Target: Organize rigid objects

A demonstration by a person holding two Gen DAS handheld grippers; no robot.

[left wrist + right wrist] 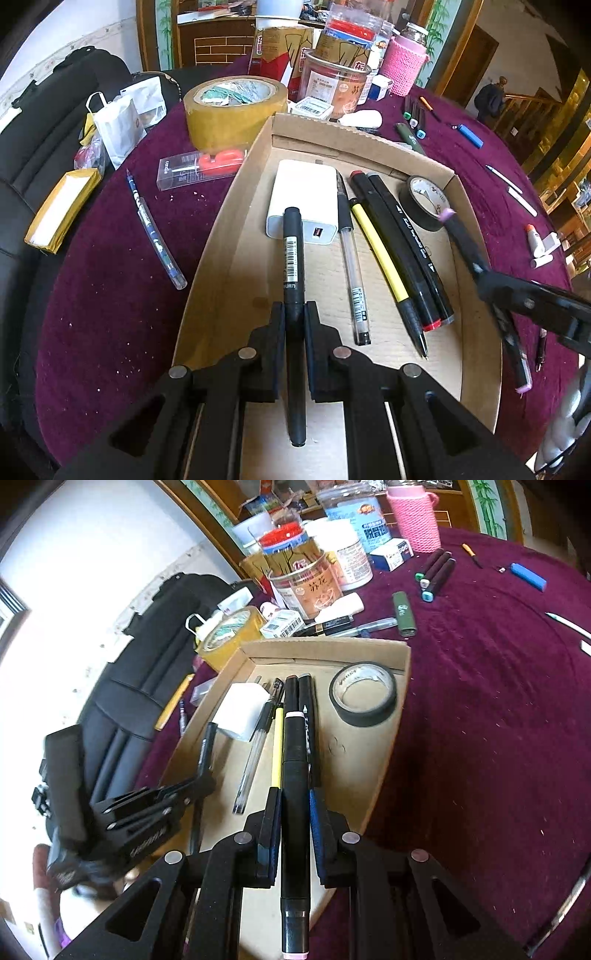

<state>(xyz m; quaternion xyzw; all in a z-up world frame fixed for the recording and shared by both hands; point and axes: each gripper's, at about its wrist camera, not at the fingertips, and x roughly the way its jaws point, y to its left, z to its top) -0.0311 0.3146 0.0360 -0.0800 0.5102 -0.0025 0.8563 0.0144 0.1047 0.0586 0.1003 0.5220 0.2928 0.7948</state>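
Observation:
A shallow cardboard tray (258, 147) (402, 686) lies on the purple tablecloth. It holds a white charger (303, 199) (240, 709), a clear pen (351, 254), a yellow pen (380, 254), two black markers (410, 243) and a black tape roll (428, 199) (364, 694). My left gripper (294, 314) is shut on a black barcoded pen (294, 251) above the tray's left part. My right gripper (293, 805) is shut on a black marker with pink ends (294, 812) (469, 251) above the tray's right part.
On the cloth lie a blue patterned pen (155, 229), a clear candle box (199, 170), a brown tape roll (236, 107), black markers (437, 574), a green lighter (403, 613) and a blue lighter (528, 576). Jars, boxes and a pink cup crowd the far edge.

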